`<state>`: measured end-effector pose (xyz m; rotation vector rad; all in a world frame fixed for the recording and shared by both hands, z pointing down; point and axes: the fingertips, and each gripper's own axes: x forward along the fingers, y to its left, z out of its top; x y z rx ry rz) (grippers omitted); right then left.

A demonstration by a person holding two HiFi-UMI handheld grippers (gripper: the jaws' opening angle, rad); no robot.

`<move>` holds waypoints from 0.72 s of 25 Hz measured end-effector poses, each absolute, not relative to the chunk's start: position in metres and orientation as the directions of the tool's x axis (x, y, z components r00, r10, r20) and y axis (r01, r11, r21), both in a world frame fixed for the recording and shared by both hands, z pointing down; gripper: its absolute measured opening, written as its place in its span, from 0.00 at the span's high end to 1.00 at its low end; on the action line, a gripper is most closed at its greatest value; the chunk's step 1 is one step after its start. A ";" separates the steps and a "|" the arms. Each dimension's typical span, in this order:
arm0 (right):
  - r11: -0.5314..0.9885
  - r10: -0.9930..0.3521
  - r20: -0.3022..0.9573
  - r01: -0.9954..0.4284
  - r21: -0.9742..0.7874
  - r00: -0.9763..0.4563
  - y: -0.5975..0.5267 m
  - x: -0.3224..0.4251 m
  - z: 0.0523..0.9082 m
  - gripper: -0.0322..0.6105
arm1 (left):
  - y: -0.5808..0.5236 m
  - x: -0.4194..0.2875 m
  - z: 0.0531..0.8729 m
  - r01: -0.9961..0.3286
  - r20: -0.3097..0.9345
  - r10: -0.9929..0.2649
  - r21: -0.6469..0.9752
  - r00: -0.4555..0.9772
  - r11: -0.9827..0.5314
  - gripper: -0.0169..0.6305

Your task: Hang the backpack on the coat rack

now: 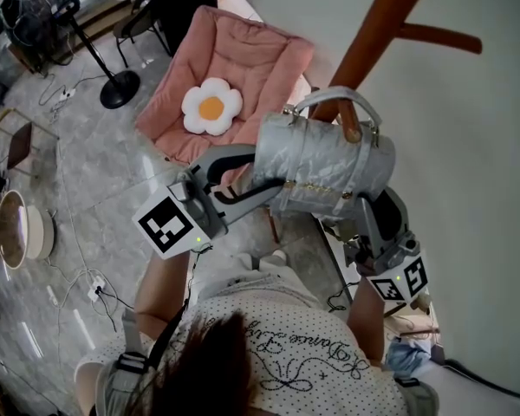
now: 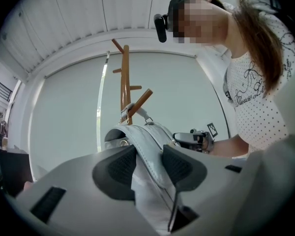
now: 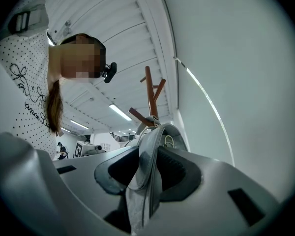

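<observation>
A silver quilted backpack (image 1: pixel 325 167) hangs in the air against the brown wooden coat rack (image 1: pixel 377 33). Its top handle (image 1: pixel 347 95) loops around a slanted peg (image 1: pixel 351 126) of the rack. My left gripper (image 1: pixel 258 185) is shut on the bag's left side, and in the left gripper view its pads (image 2: pixel 123 168) pinch a padded strap of the backpack (image 2: pixel 148 146) below the rack (image 2: pixel 125 77). My right gripper (image 1: pixel 364 208) grips the bag from underneath at the right. In the right gripper view, grey fabric of the backpack (image 3: pixel 148 156) is squeezed between the pads (image 3: pixel 174 171).
A pink folding chair (image 1: pixel 269 63) with a flower cushion (image 1: pixel 212 107) stands just left of the rack. A white wall (image 1: pixel 477 163) runs close on the right. A black stand base (image 1: pixel 119 87), floor cables (image 1: pixel 87 284) and a round basin (image 1: pixel 17 228) lie further left.
</observation>
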<state>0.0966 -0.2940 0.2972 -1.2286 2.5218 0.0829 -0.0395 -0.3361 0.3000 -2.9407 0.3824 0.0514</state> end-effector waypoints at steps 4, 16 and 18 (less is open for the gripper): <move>0.627 -0.756 -0.311 -0.773 -0.094 -0.576 -0.293 0.096 0.299 0.75 | -0.338 -0.040 0.301 -0.276 -0.078 -0.268 -0.133 0.960 -0.952 0.71; 0.609 -0.769 -0.264 -0.793 -0.023 -0.583 -0.291 0.099 0.299 0.67 | -0.335 -0.044 0.308 -0.342 -0.072 -0.335 -0.131 0.939 -0.931 0.71; 0.605 -0.770 -0.268 -0.796 -0.016 -0.579 -0.288 0.102 0.295 0.67 | -0.334 -0.047 0.309 -0.350 -0.072 -0.344 -0.124 0.936 -0.928 0.71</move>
